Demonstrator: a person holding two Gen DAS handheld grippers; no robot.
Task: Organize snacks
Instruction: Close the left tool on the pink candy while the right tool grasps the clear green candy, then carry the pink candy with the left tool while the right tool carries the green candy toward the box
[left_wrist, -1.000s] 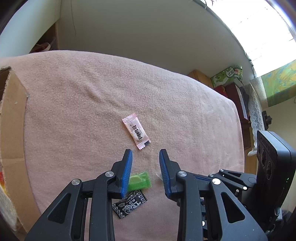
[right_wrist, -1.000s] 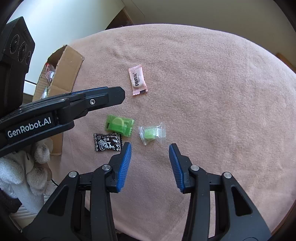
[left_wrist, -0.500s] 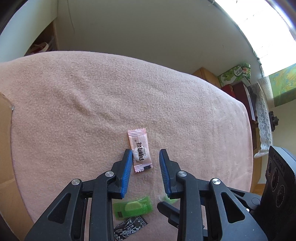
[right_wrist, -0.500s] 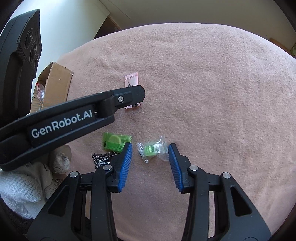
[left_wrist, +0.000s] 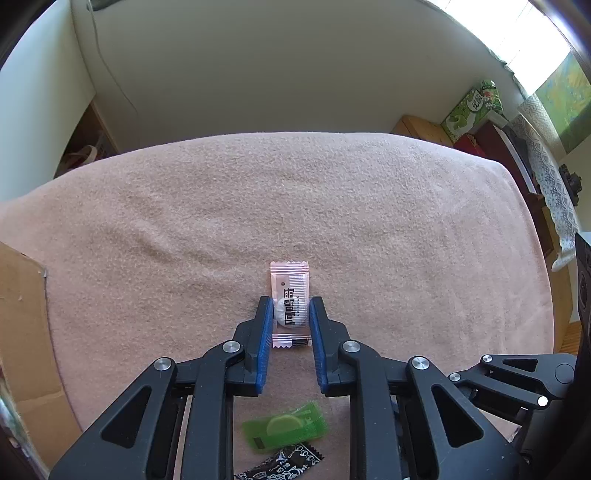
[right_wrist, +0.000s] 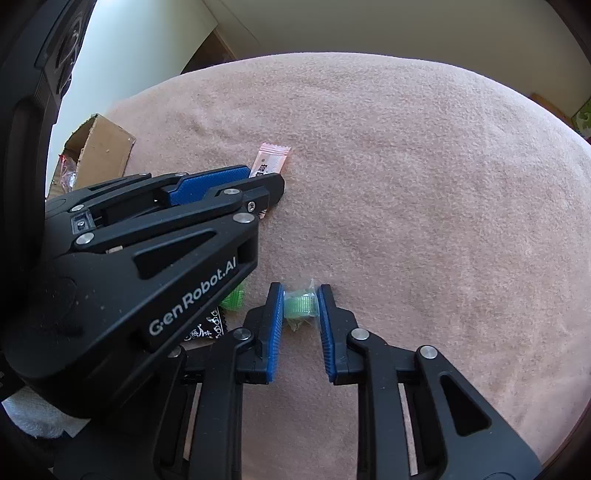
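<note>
Both claws have just closed: left claw (left_wrist: 290, 314) on pink candy (left_wrist: 289, 302), right claw (right_wrist: 301, 299) on green candy (right_wrist: 300, 303)

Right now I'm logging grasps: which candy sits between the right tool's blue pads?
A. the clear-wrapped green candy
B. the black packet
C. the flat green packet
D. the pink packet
A: the right tool has just closed, its pads pressing the clear-wrapped green candy.

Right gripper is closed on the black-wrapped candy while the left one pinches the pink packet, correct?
Not quite. The right gripper is closed on the clear-wrapped green candy, not the black-wrapped candy, which lies untouched on the pink blanket; the right wrist view shows it. The left gripper does pinch the pink packet.
</note>
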